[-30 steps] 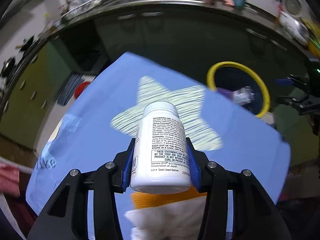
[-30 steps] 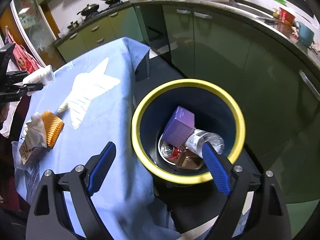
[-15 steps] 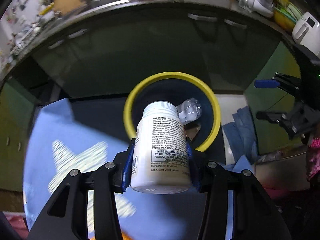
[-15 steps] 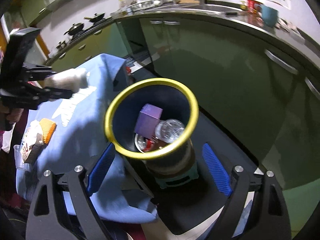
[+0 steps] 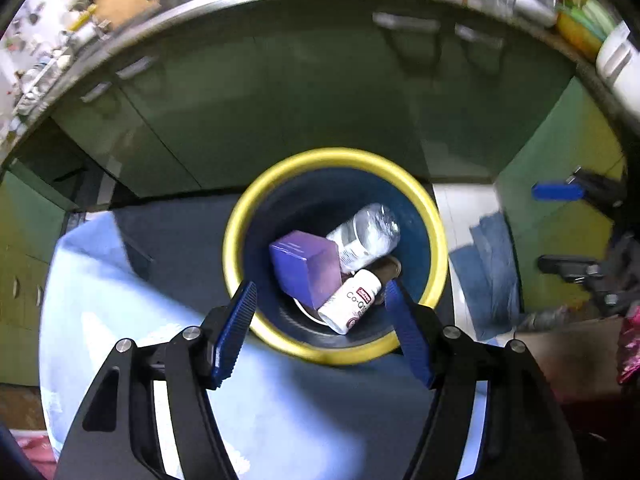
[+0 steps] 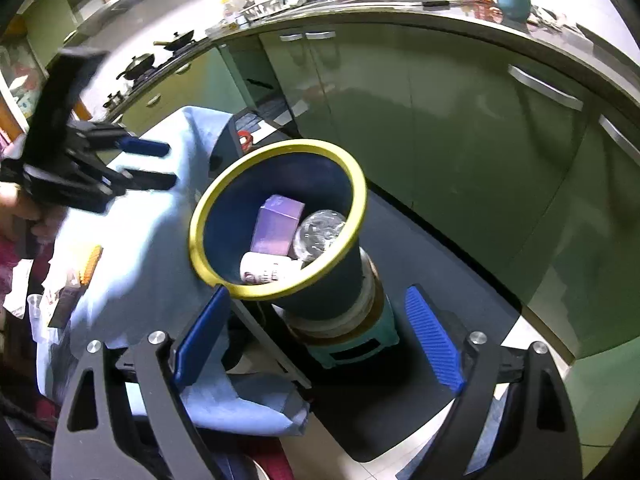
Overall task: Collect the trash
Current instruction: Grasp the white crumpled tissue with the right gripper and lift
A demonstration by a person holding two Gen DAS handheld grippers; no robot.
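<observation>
Now | left fingers (image 5: 320,312) opening, empty | right fingers (image 6: 316,328) wide, empty | bin (image 5: 436,216) bottom hidden by trash

A home kitchen: green cabinets (image 6: 460,128), woks (image 6: 140,64), cluttered counter (image 6: 400,4).

The bin (image 5: 434,236) looks like smooth plastic with a yellow rim. Inside, the clear bottle (image 5: 366,236) is shiny plastic and the purple box (image 5: 306,272) is matt card. The blue cloth (image 5: 132,304) looks soft. The green cupboard doors (image 6: 460,120) are glossy.
</observation>
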